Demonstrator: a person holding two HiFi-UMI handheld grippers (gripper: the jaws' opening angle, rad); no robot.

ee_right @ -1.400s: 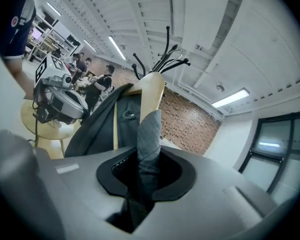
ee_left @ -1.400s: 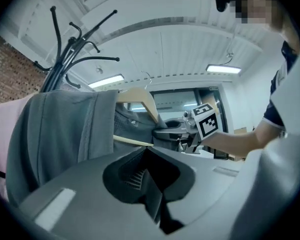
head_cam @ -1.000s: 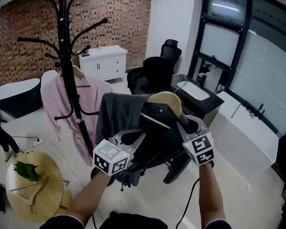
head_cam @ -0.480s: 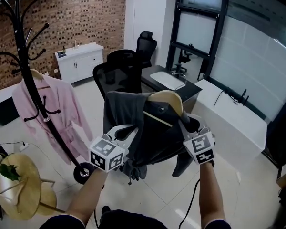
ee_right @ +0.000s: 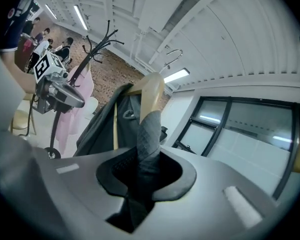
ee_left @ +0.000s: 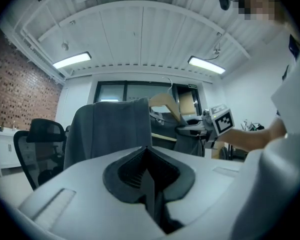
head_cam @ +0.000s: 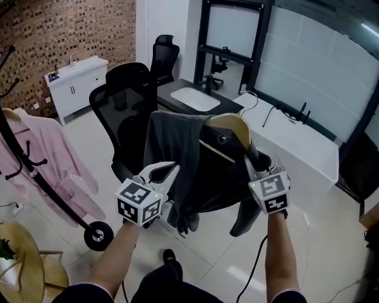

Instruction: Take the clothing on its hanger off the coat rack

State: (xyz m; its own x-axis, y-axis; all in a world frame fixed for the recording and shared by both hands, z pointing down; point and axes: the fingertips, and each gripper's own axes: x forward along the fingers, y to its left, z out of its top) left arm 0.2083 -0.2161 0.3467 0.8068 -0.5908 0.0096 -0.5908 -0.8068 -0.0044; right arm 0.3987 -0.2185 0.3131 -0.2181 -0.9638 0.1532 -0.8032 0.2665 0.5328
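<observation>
1. Left gripper (head_cam: 167, 169) clamped on the dark grey jacket (head_cam: 202, 169)'s edge.
2. Right gripper (head_cam: 259, 166) closed on the cloth-covered end of its wooden hanger (head_cam: 230, 128) (wood shows above).
3. I've got the jacket in the air, well clear of the coat rack (head_cam: 24, 164).

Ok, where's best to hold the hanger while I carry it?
The hanger's right shoulder end, from the right: that arm slopes out toward the right gripper, whose jaws are shut on it through the garment. The left gripper pinches the garment's other side.
</observation>
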